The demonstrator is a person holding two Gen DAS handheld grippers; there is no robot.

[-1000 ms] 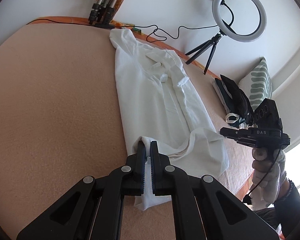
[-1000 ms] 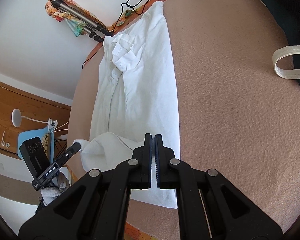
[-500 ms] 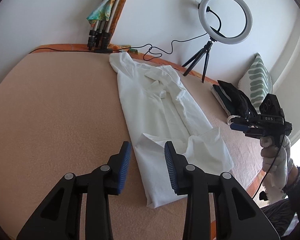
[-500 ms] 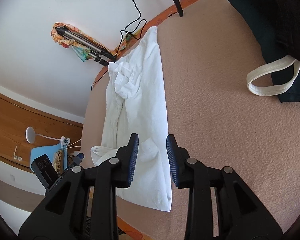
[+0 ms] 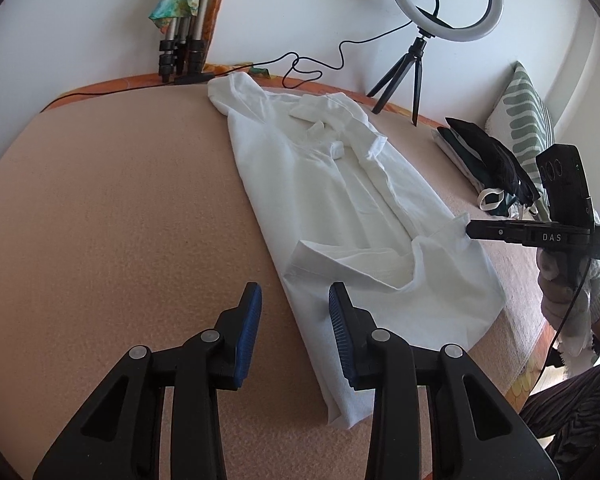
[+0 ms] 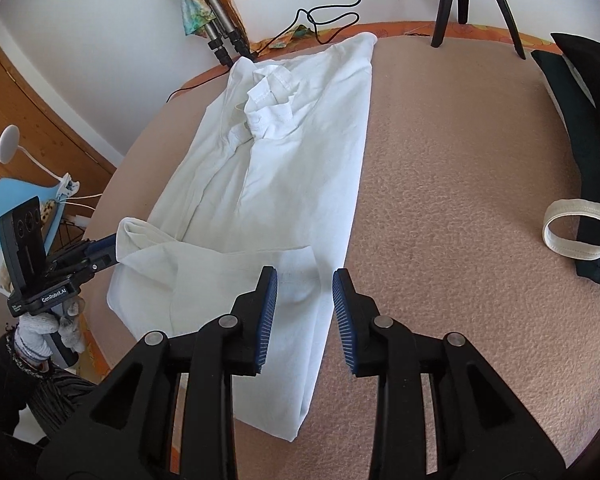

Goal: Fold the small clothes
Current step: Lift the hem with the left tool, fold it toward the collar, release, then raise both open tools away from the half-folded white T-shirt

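Note:
A white shirt (image 5: 340, 200) (image 6: 284, 168) lies lengthwise on the peach blanket (image 5: 120, 220), collar at the far end and sides folded in. Its near hem is turned up over the body in a loose flap (image 5: 352, 260). My left gripper (image 5: 294, 304) hovers open over the shirt's near left edge, nothing between its blue pads. My right gripper (image 6: 304, 286) stands open above the near right edge, also empty. Each gripper shows in the other's view, the right (image 5: 470, 232) and the left (image 6: 112, 246), both at the flap's side corners, each held by a gloved hand.
A ring light on a tripod (image 5: 440, 0) and a cable (image 5: 320, 64) stand at the far edge. Dark folded clothes with a white strap (image 6: 580, 216) lie to the right, by a patterned cushion (image 5: 524, 120). Tripod legs with a colourful cloth (image 5: 180, 20) lean on the wall.
Both grippers were shut at the shirt's near end a second ago. They have opened, let the cloth go and drawn back; the turned-up hem now rests on the shirt.

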